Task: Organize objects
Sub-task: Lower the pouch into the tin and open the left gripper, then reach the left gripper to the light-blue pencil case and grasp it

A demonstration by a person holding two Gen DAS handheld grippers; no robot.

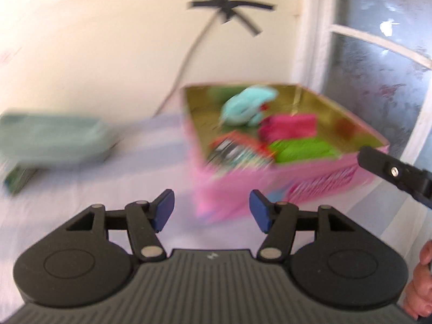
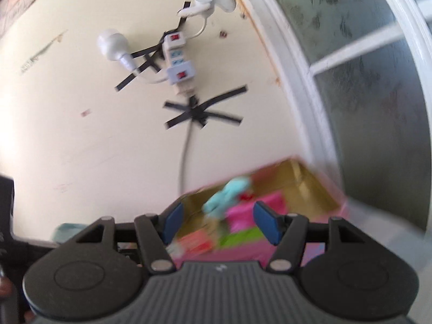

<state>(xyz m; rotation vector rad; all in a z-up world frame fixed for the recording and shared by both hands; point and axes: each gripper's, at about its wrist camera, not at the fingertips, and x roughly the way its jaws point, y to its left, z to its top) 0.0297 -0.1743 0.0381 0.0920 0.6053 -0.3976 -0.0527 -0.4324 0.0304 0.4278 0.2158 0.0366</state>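
A pink box with a gold inside stands on the pale table. It holds a light blue soft toy, a pink block, a green block and a red-edged packet. My left gripper is open and empty, just short of the box's near left corner. My right gripper is open and empty above the box's near side; the toy and the pink block show between its fingers. A part of the right gripper shows at the box's right side in the left wrist view.
A teal folded cloth lies at the table's left, over a dark green thing. A grey cable runs down the cream wall behind the box. A power strip is taped to the wall. A white-framed window stands at the right.
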